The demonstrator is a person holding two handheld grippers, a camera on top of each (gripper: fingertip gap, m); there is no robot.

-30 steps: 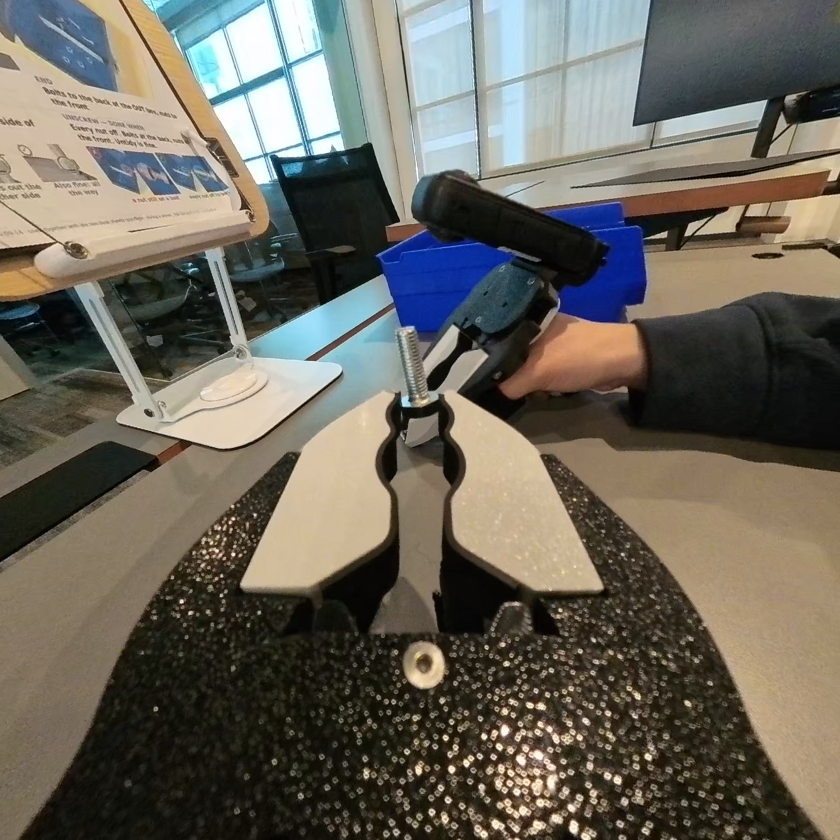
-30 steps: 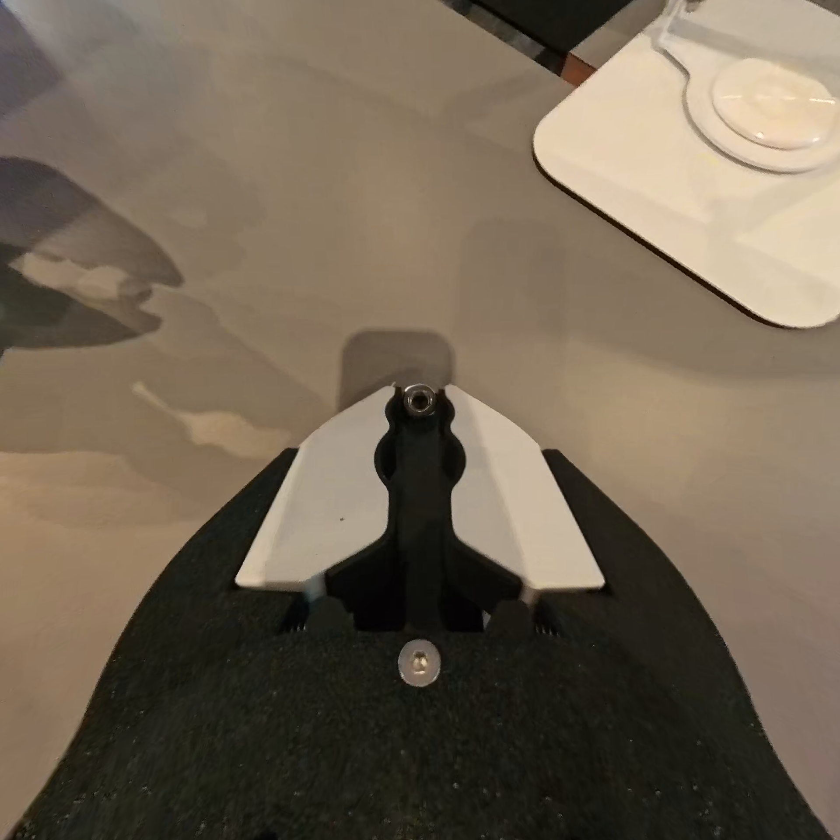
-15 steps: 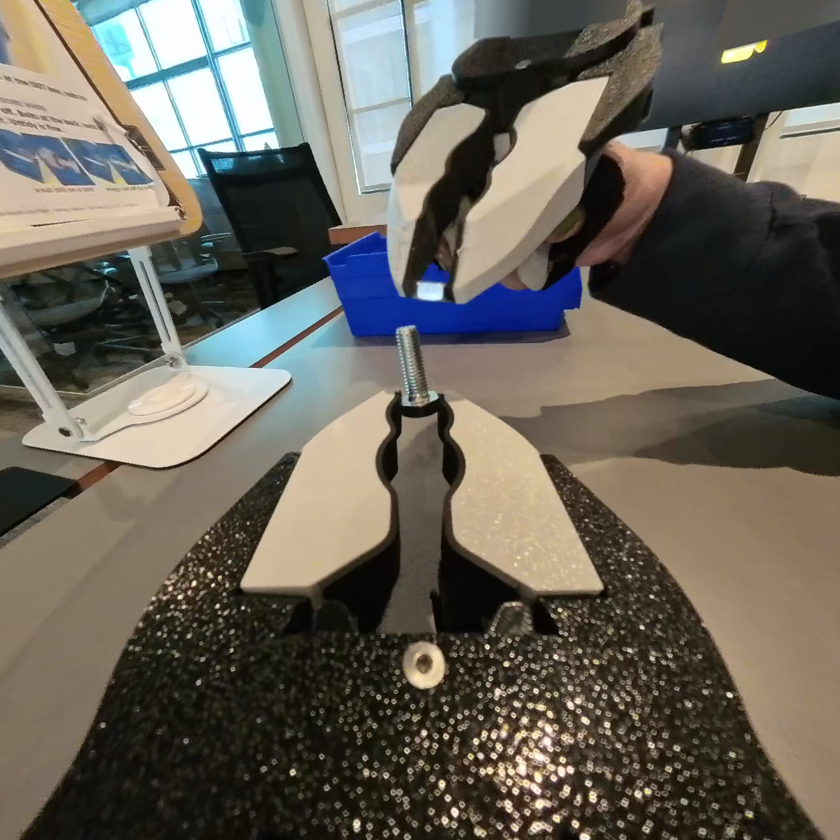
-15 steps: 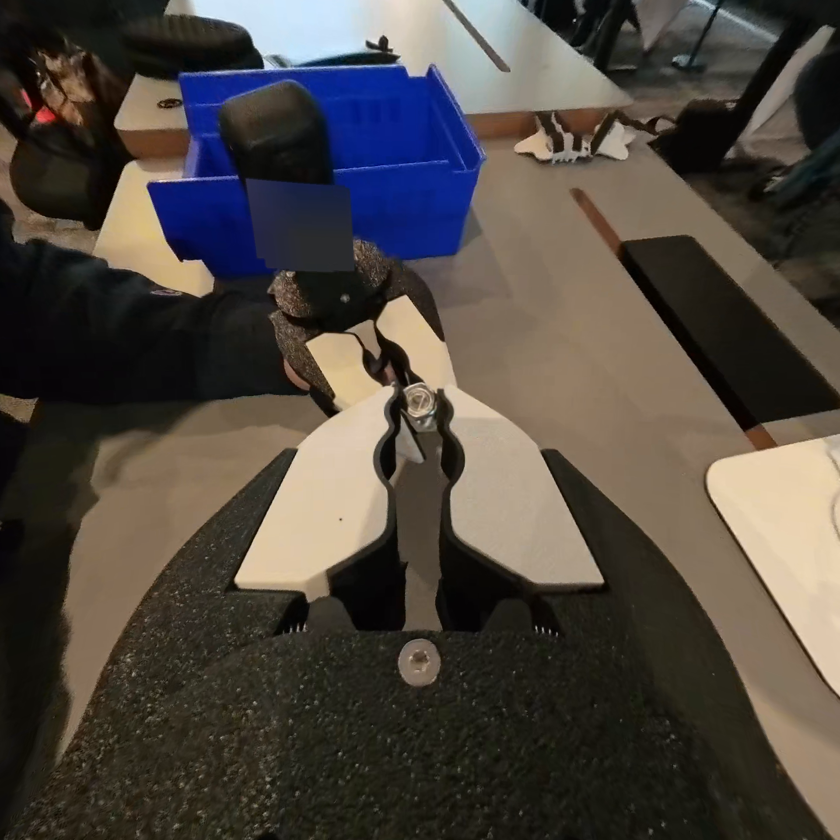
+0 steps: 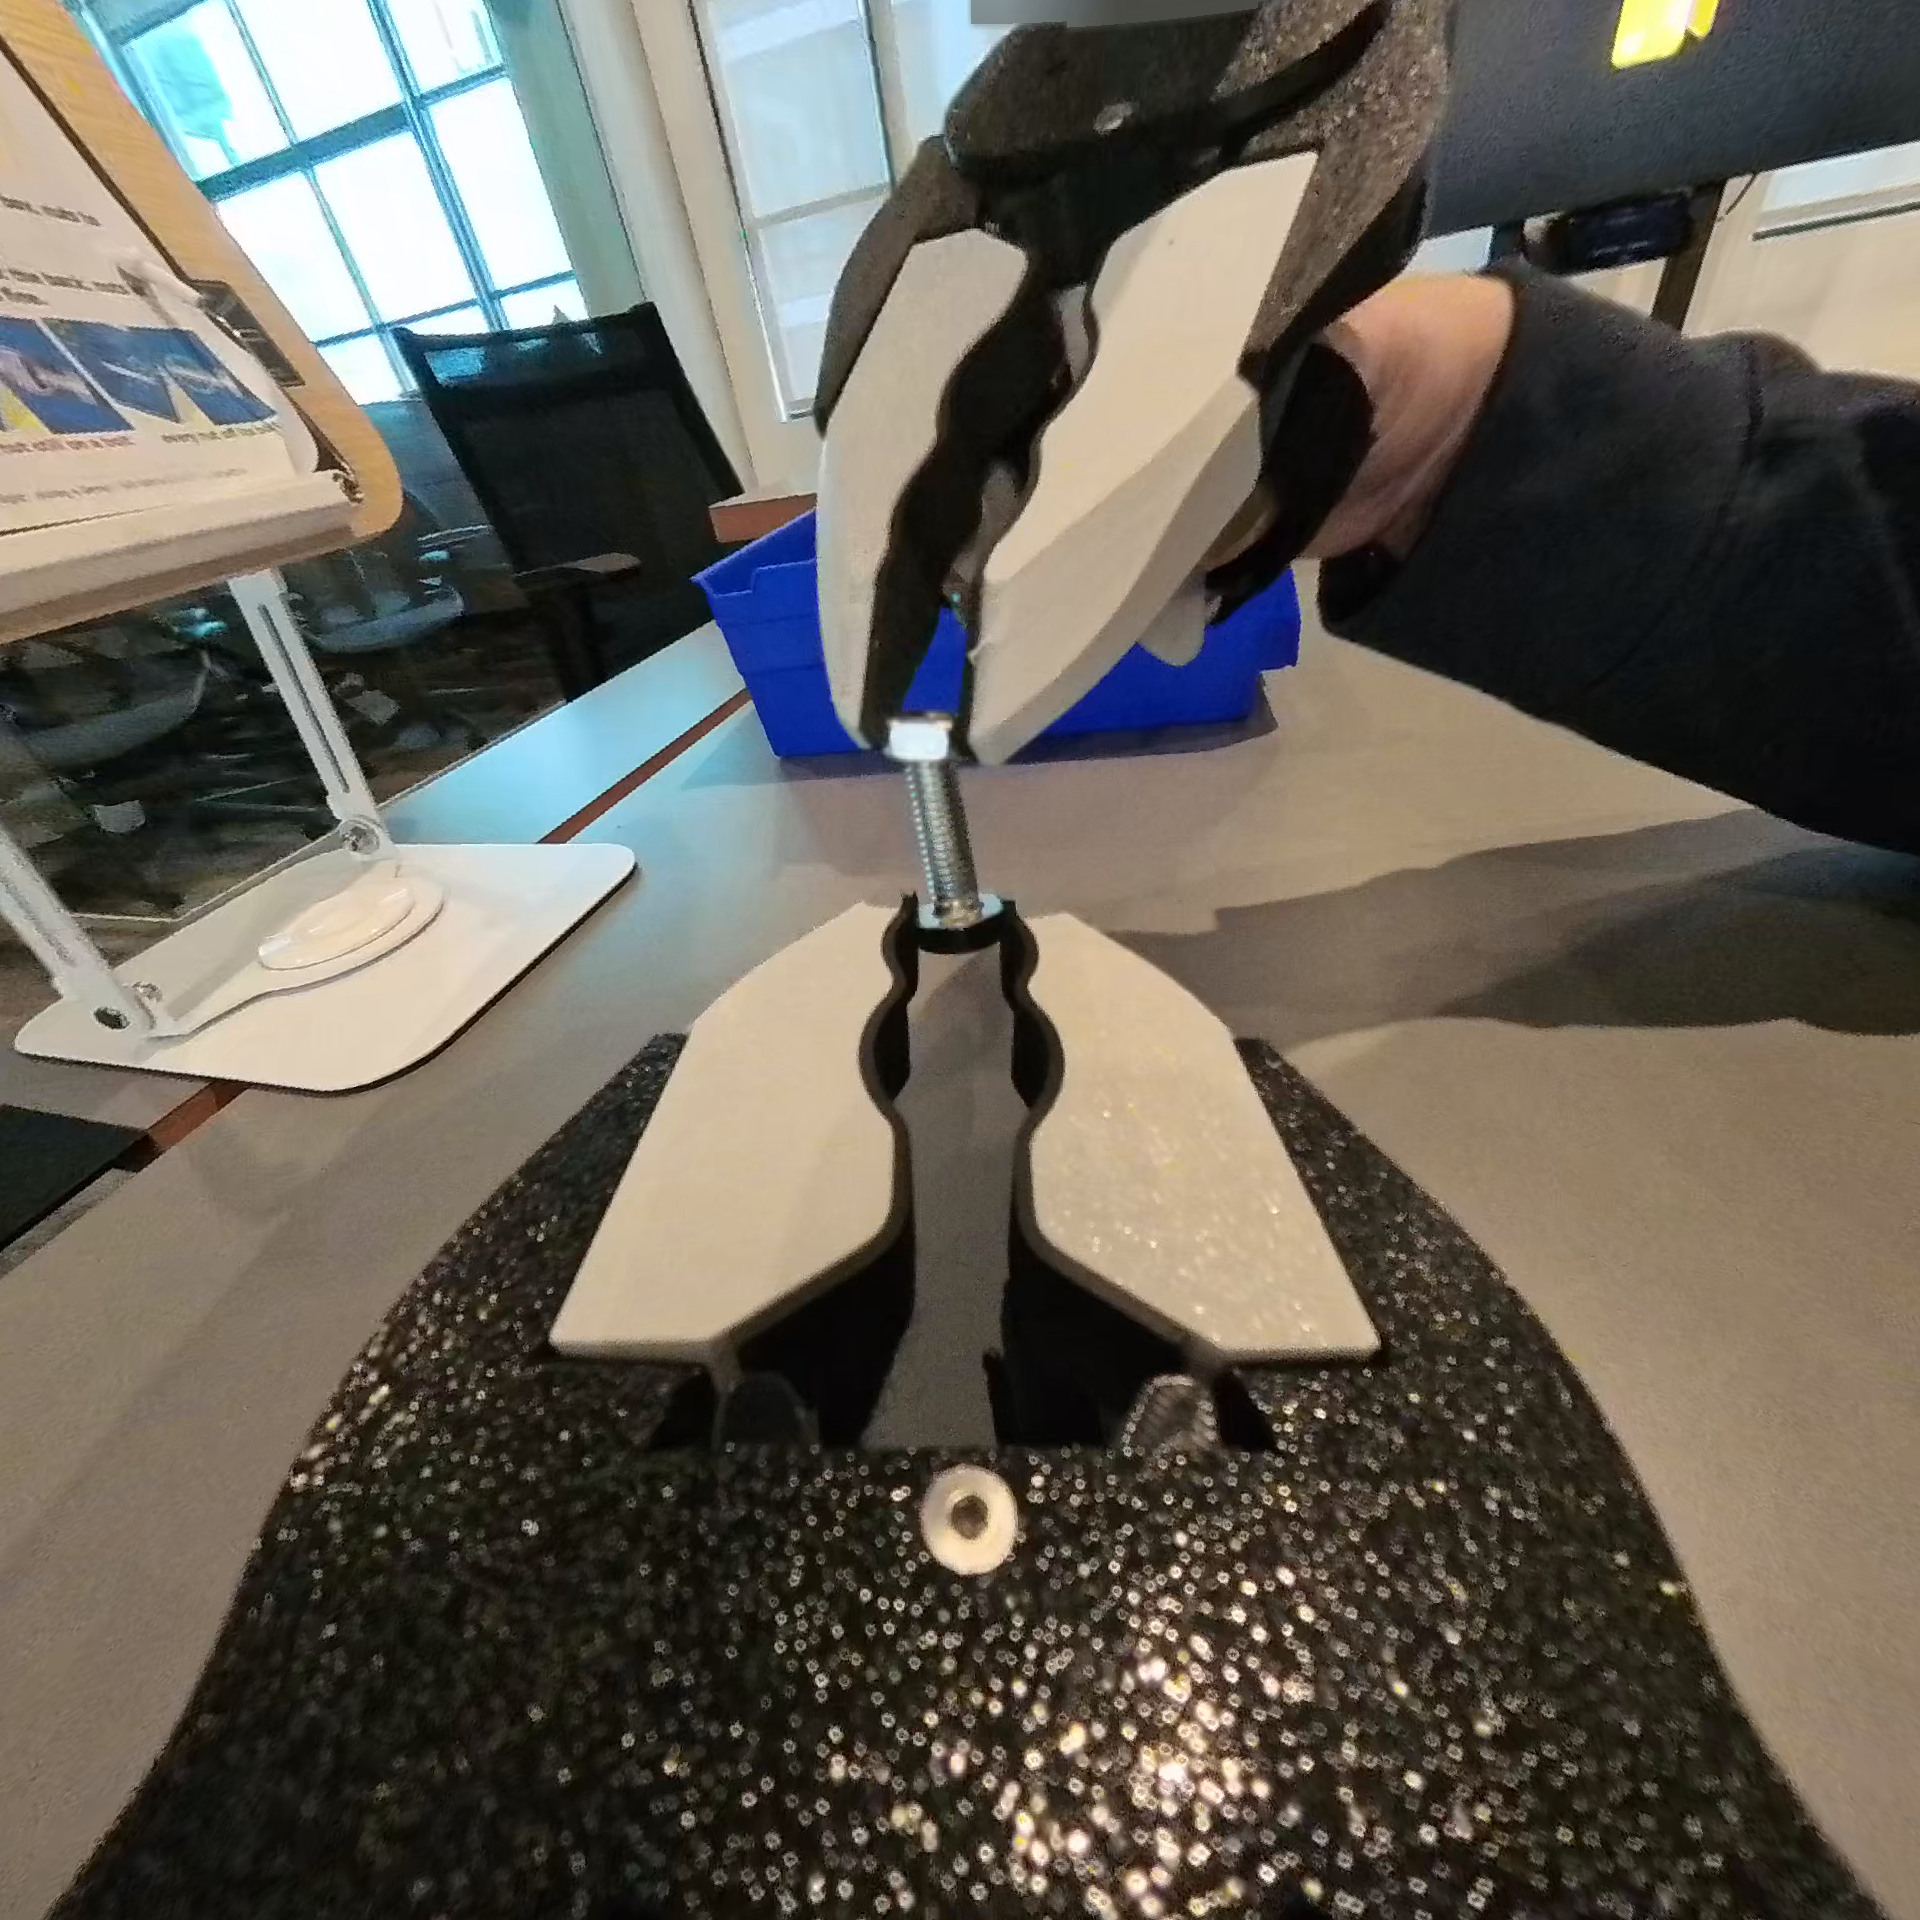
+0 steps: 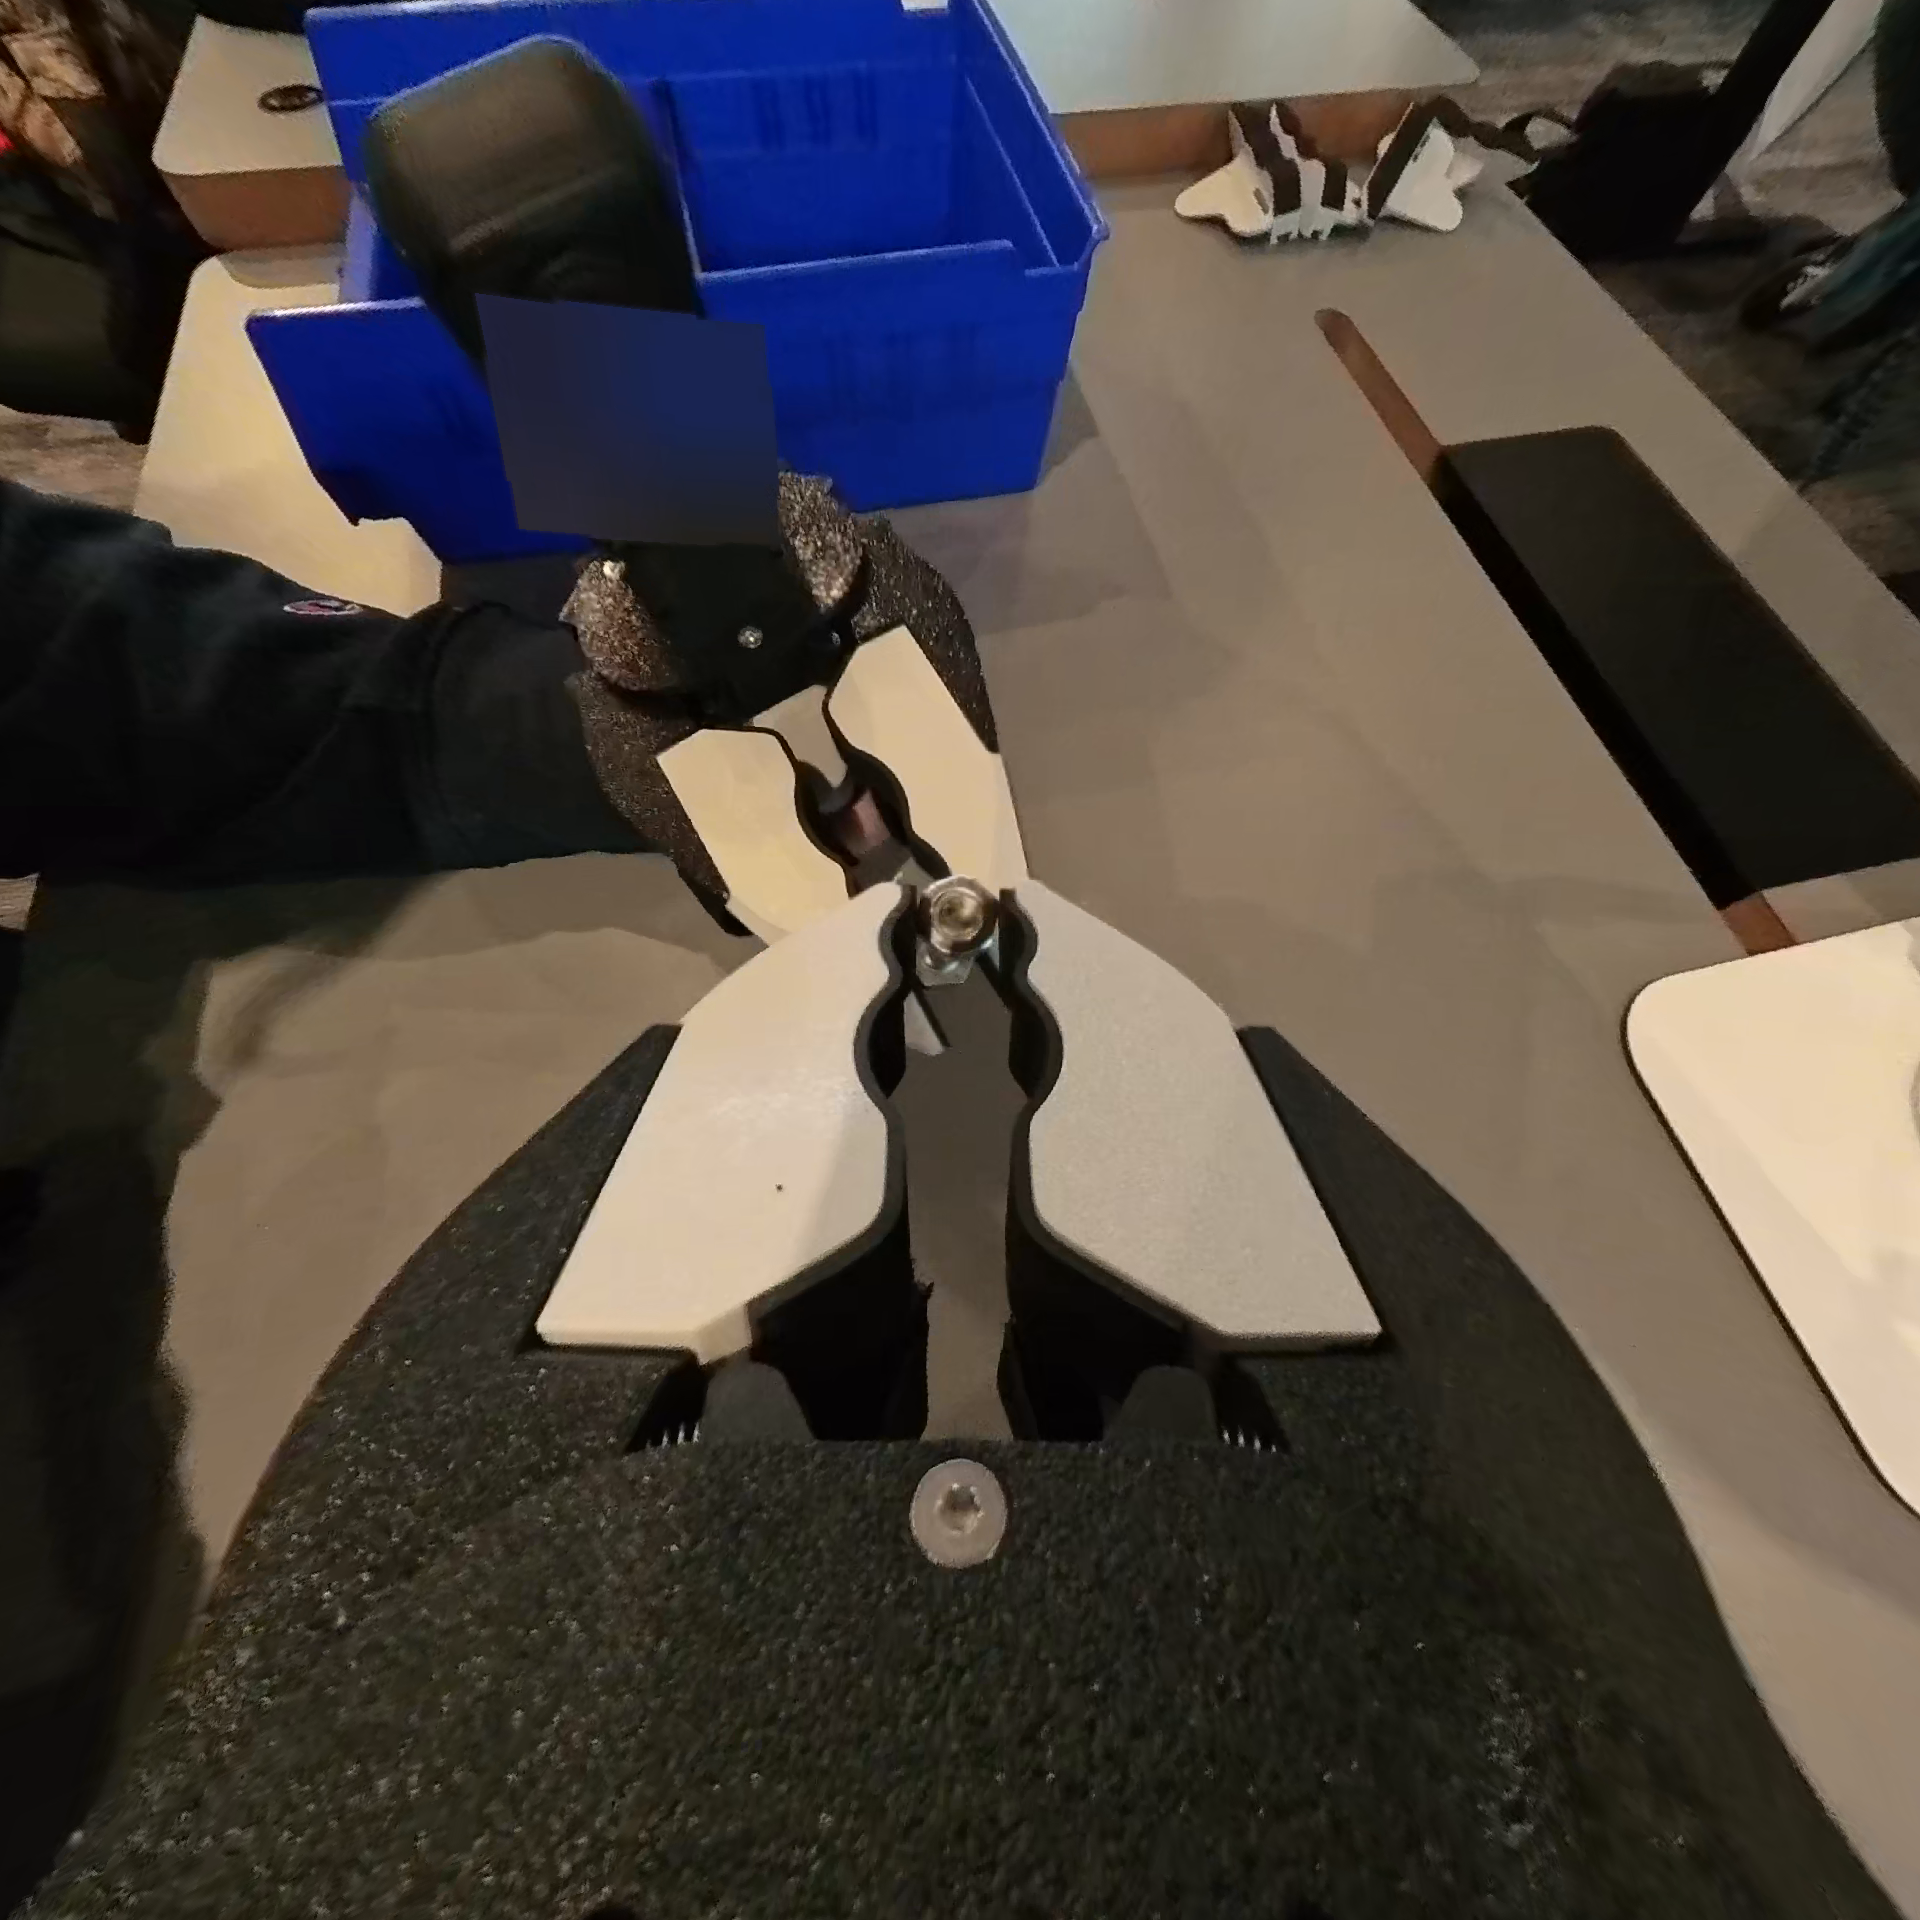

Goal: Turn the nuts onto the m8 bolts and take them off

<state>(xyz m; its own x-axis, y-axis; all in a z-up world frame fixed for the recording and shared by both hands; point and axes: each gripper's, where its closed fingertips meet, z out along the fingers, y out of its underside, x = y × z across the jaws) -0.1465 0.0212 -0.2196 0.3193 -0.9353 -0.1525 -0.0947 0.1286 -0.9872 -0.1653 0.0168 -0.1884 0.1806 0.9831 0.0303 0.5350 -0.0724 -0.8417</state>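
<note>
My left gripper (image 5: 958, 925) is shut on the head of a silver bolt (image 5: 935, 821) and holds it upright above the grey table (image 5: 1455, 1039). My right gripper (image 5: 920, 732) comes down from above, shut on a silver nut (image 5: 918, 740) that sits at the top end of the bolt's thread. In the right wrist view my right gripper (image 6: 958, 914) grips the nut (image 6: 961, 912) at its fingertips, and the bolt shows end-on through and below it. The left gripper's fingers (image 6: 748, 821) lie just behind, partly hidden under my right fingertips.
A blue bin (image 5: 1143, 686) stands at the back of the table and also shows in the right wrist view (image 6: 894, 343). A white stand base (image 5: 416, 966) with a document board sits to the left. A black pad (image 6: 1662, 644) lies beside the table's edge. The grippers are tip to tip, or close to it.
My right gripper, holding the nut throughout, swung up from beside the bolt and came down over it, bringing the nut onto the bolt's tip. My left gripper kept the bolt upright.
</note>
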